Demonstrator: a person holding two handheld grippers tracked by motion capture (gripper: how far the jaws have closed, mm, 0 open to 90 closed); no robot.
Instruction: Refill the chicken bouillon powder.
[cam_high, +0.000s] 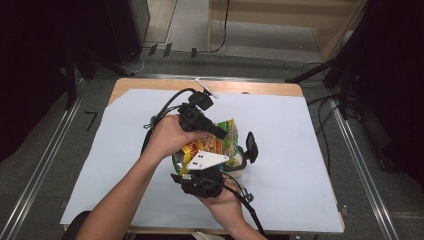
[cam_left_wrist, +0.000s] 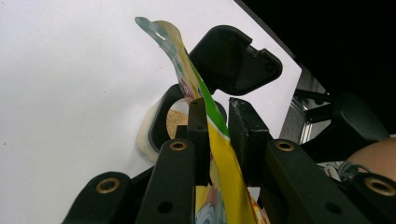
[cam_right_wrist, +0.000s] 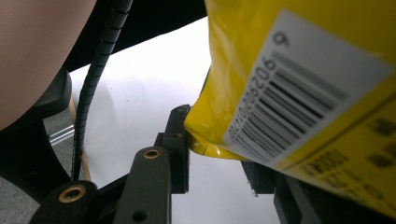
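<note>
Between both grippers' jaws — snack bag (cam_high: 216, 142), white sheet (cam_high: 300, 150) open around.

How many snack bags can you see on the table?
1. The yellow snack bag is mid-table, held between the left gripper and the right gripper, over a container. Another could be hidden under the hands.

The white sheet (cam_high: 300, 150) covering the worktop (cam_high: 250, 88) lies bare to the left, right and far side, so a claw could pass freely there. The middle is crowded: a snack bag (cam_high: 215, 142) held over an open container (cam_high: 239, 162) with its raised black lid (cam_high: 251, 145), and cables (cam_high: 167, 107) trailing around both hands.
</note>
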